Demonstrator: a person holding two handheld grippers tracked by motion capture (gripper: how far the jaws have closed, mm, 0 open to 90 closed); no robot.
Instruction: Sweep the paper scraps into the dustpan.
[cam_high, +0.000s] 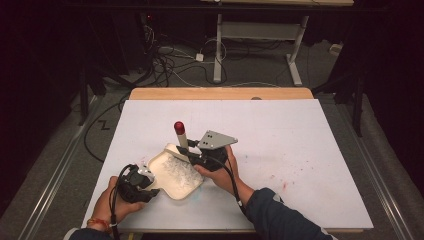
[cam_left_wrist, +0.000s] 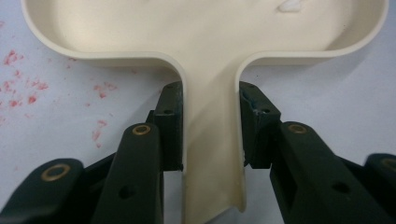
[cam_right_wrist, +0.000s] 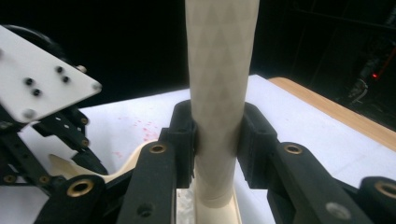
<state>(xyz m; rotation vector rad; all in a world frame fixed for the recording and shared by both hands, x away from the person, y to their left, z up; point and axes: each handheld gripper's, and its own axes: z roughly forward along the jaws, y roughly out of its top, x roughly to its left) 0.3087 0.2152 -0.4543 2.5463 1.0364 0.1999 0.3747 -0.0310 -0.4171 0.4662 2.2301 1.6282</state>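
Tray (cam_high: 172, 182): cream plastic, shallow, rounded corners, w/ a narrow handle tab (cam_left_wrist: 212, 154); flat on bench (cam_high: 300, 150), near front-left edge. White crumbly bits inside; what they are, can't tell.
Left gripper (cam_high: 137, 184): clenched on handle tab, one jaw each side, seen close in left gripper view. Pads (cam_left_wrist: 170, 126) touching tab's raised rims.
Stick (cam_high: 181, 136): pale, cylindrical, faint diamond texture, red rounded cap on top; upright w/ slight tilt, lower end over tray's far corner.
Right gripper (cam_high: 192, 154): clenched on stick's lower shaft; jaws grasp both sides in right gripper view. Grey plate on top.
Bench surface: white cover, red specks beside tray & right of centre; wood edge at far side.
Handling, tray: prob. light, stiff, thin-walled; smooth so may slip or pivot if held by tab alone. Tab = best hold; keep level, contents loose.
Handling, stick: prob. rigid, light; texture aids grip. Hold low for control of tip; top-heavy risk small.
Risk: side push from stick could slide tray unless tab hold firm.
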